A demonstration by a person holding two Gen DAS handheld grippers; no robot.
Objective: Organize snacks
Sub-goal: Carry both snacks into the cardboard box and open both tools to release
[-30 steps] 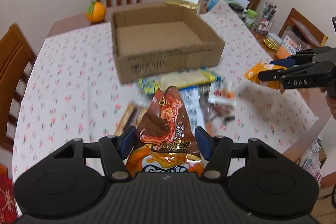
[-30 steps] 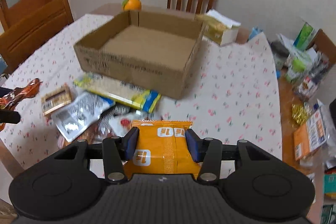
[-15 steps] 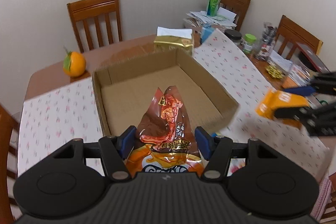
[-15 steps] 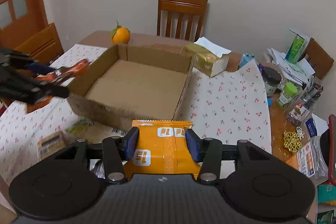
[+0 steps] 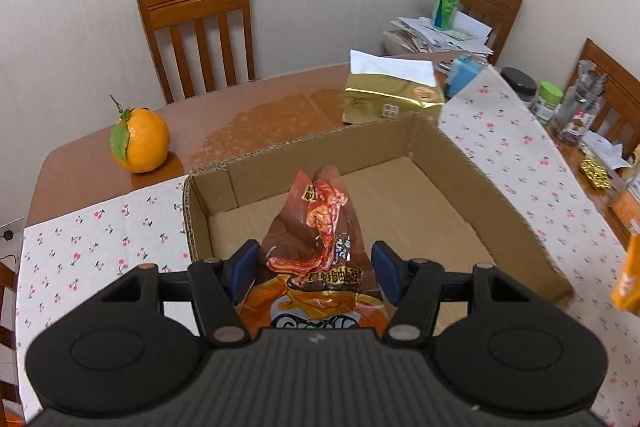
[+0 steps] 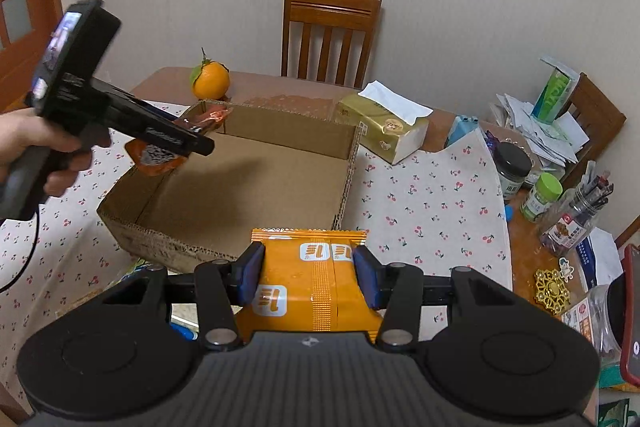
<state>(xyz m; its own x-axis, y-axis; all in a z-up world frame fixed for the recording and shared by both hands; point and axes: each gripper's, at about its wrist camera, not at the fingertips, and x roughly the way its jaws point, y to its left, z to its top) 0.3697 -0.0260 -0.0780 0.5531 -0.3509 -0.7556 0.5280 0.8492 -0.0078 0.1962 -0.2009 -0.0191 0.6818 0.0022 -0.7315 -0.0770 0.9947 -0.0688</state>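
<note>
The left gripper, closed on a brown snack bag, hangs over the near left corner of the empty cardboard box, while the right gripper, clamping an orange packet, is short of the box's near wall.

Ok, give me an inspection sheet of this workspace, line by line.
Surface: table under a cherry-print cloth.
Job's things: cardboard box open, nothing seen inside; brown snack bag; orange snack packet.
Clutter: orange fruit, tissue pack, jars, papers.
Grippers: left gripper shut on the bag over the box; right gripper shut on the packet, short of the box.
Cables: black cable trailing from the left handle.
Surroundings: wooden chairs, wall.
</note>
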